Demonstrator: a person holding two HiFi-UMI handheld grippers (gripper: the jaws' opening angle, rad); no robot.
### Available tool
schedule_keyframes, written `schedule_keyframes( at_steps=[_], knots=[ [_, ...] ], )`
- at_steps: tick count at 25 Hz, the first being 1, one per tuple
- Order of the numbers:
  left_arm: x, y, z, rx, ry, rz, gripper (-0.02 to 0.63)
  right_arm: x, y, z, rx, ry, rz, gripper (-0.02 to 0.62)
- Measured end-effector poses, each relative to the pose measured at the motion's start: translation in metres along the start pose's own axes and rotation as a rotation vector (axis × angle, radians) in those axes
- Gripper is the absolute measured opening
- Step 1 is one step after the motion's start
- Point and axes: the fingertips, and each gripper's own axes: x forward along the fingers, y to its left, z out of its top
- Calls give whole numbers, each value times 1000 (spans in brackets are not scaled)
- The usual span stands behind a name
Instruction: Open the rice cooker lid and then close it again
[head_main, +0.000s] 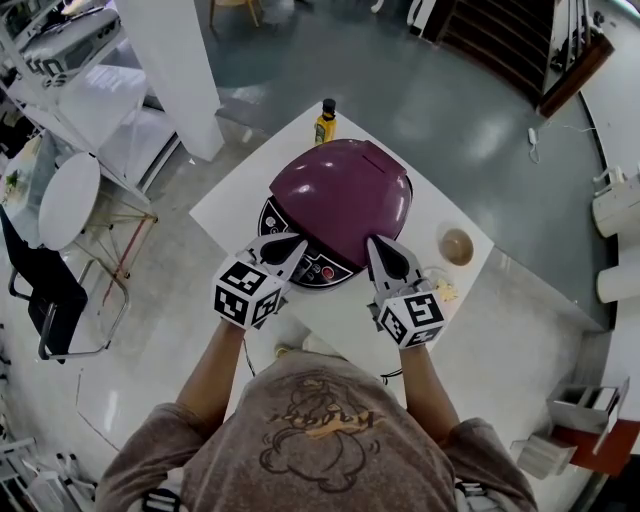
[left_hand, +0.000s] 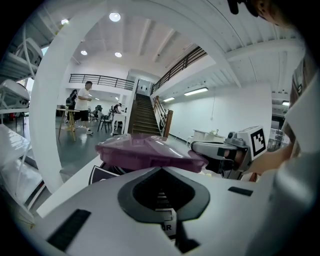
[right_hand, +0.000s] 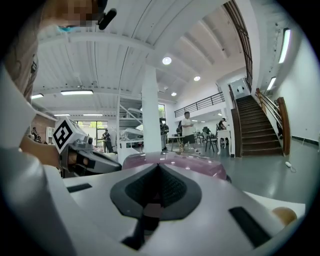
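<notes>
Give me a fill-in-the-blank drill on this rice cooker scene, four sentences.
The rice cooker lid is ___ in colour.
The left gripper and the right gripper both have their jaws ___.
The bottle wears a ___ cap.
The bowl sits on the ___ gripper's side of the lid.
Missing words: purple; shut; black; right.

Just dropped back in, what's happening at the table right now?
A person holds both grippers at the front of the purple rice cooker on the white table. The left gripper and right gripper are both shut and empty, tips by the cooker's front edge. The lid looks down, and neither gripper grips it.
</notes>
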Motion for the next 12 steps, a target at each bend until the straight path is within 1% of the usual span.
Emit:
schedule_keyframes(
  at_steps=[5,9,12],
  knots=[
    [4,-4,-1,3,10,-18,20,-2,-9,33,-15,-62,3,3],
    [5,-6,6,1,1,-24,20,-2,-16,52,-50,-76,7,3],
    [7,-8,12,0,-12,-30,21,-1,-21,58,-68,-69,11,3]
  ],
)
